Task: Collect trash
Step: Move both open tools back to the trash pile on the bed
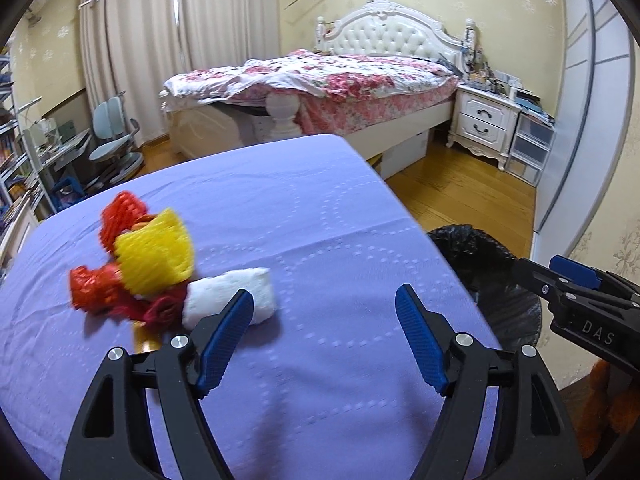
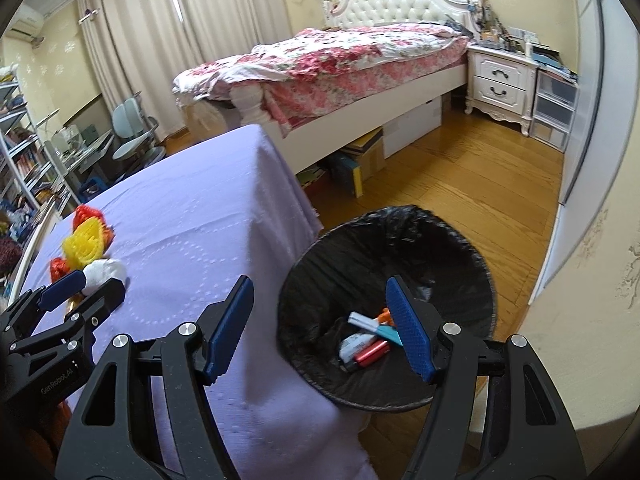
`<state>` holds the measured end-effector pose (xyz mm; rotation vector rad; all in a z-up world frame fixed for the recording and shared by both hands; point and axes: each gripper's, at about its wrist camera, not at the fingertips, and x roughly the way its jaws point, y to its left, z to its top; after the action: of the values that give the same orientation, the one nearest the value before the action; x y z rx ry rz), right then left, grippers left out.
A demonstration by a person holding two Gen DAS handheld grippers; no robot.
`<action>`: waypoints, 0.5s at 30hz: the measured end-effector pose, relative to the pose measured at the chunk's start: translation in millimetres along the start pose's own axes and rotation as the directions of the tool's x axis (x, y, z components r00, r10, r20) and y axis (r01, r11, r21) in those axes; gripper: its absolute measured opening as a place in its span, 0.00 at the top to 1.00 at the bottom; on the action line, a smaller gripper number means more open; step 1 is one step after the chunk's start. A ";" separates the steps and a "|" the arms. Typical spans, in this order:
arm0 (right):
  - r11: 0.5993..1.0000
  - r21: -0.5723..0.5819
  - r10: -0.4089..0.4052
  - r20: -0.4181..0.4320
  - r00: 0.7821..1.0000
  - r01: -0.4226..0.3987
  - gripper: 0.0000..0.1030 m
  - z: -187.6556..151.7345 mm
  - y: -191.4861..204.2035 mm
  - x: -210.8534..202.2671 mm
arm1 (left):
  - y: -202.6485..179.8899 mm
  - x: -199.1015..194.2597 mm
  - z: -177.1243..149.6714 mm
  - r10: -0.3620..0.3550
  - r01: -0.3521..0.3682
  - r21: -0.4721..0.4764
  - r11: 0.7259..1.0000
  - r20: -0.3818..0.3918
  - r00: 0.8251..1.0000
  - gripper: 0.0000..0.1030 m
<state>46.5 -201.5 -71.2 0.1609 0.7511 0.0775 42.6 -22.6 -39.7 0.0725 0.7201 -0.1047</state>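
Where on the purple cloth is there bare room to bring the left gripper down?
Bare cloth runs from the white wad to the edge by the trash bin, and toward the far end. The near-left is crowded: yellow net and red netting are heaped together.

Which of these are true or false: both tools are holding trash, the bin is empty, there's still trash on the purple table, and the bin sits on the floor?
1. Both tools hold trash. False: the left gripper and right gripper are open, holding nothing.
2. The trash bin is empty. False: several wrappers lie inside.
3. Trash remains on the purple table. True: yellow netting, red netting and a white wad.
4. The bin sits on the floor. True.
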 end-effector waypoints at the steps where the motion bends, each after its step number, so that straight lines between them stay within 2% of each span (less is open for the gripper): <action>1: 1.000 -0.007 0.007 -0.003 1.000 -0.007 0.35 -0.5 4.6 0.3 | 4.9 -1.8 -2.4 0.011 -0.011 -0.010 1.000 -0.001 1.000 0.28; 8: 0.992 -0.098 0.078 -0.042 0.996 -0.082 0.35 -11.6 54.1 4.5 | 45.8 -14.1 -19.7 0.090 -0.091 -0.088 0.992 -0.016 0.996 0.28; 15: 0.977 -0.183 0.101 -0.073 0.992 -0.113 0.35 -22.2 93.7 11.3 | 86.1 -12.7 -32.7 0.155 -0.162 -0.162 0.973 -0.055 0.986 0.28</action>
<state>38.4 -105.1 -78.5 0.0197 0.7941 0.2555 22.1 67.1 -53.3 -0.0276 0.7602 0.1098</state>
